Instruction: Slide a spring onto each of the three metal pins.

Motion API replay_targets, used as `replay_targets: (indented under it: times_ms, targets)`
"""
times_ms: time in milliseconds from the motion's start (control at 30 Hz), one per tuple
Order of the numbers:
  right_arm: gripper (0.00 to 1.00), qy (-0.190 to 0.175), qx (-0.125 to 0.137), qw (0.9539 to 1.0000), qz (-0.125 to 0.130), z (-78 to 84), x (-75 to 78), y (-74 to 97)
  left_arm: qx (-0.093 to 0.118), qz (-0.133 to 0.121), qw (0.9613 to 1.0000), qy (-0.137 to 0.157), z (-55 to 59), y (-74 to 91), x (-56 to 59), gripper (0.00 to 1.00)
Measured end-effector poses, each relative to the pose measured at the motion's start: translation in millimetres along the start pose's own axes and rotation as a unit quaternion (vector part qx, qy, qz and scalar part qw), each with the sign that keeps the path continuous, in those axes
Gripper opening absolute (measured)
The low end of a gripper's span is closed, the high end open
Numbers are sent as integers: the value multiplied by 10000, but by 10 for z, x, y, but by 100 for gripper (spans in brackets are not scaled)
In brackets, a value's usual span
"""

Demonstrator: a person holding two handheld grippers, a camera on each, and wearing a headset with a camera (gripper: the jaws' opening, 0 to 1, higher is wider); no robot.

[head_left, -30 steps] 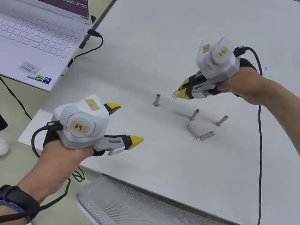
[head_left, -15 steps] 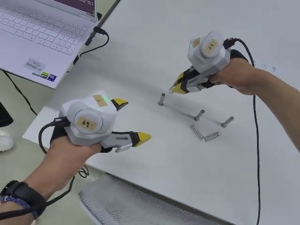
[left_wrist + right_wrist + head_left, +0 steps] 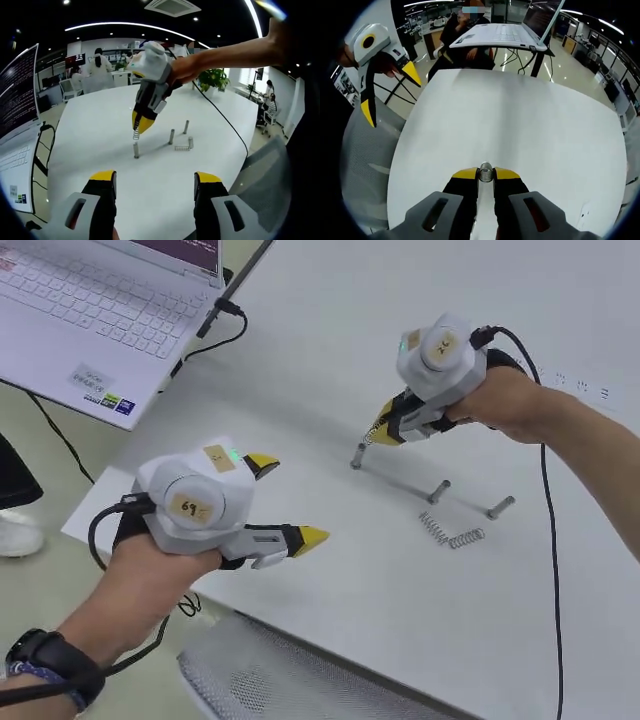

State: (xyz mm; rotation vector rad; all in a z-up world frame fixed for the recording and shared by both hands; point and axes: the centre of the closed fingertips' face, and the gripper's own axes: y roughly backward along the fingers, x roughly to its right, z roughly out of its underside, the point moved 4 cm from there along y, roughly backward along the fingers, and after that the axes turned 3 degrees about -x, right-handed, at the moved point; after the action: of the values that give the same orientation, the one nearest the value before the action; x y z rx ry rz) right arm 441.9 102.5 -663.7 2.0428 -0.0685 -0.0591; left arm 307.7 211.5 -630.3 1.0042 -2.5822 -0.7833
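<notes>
Three short metal pins stand on the white table: a left one (image 3: 358,455) (image 3: 136,150), a middle one (image 3: 438,491) (image 3: 171,136) and a right one (image 3: 500,506) (image 3: 186,126). My right gripper (image 3: 383,433) (image 3: 141,122) (image 3: 485,175) is shut on a small spring (image 3: 371,436) (image 3: 135,134) (image 3: 485,172). It holds the spring just above the left pin and slightly to its right. Two loose springs (image 3: 433,528) (image 3: 466,538) lie beside the other pins. My left gripper (image 3: 287,500) (image 3: 155,177) hovers open near the table's front edge, holding nothing.
An open laptop (image 3: 90,300) (image 3: 500,32) sits at the far left with a black cable (image 3: 215,320) plugged into it. A grey mesh chair back (image 3: 300,680) lies below the table's near edge. People sit at desks in the room behind.
My right gripper has carried the spring left, from beside the left pin to nearly over it. The left gripper has stayed open and about where it was.
</notes>
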Motion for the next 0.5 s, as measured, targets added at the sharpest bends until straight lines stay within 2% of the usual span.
replay_targets:
  times_ms: [67, 200, 500]
  targets:
    - [9, 14, 6, 10000, -31, -8, 2, -20, -10, -20, 10000, 2, 5, 2, -12, 58]
    - [9, 160, -171, 9997, -52, 26, -5, -80, -26, -38, 10000, 25, 24, 8, -27, 58]
    - [9, 181, -203, 9996, -105, 31, 11, -124, -52, -74, 9999, 94, 72, 32, -57, 58]
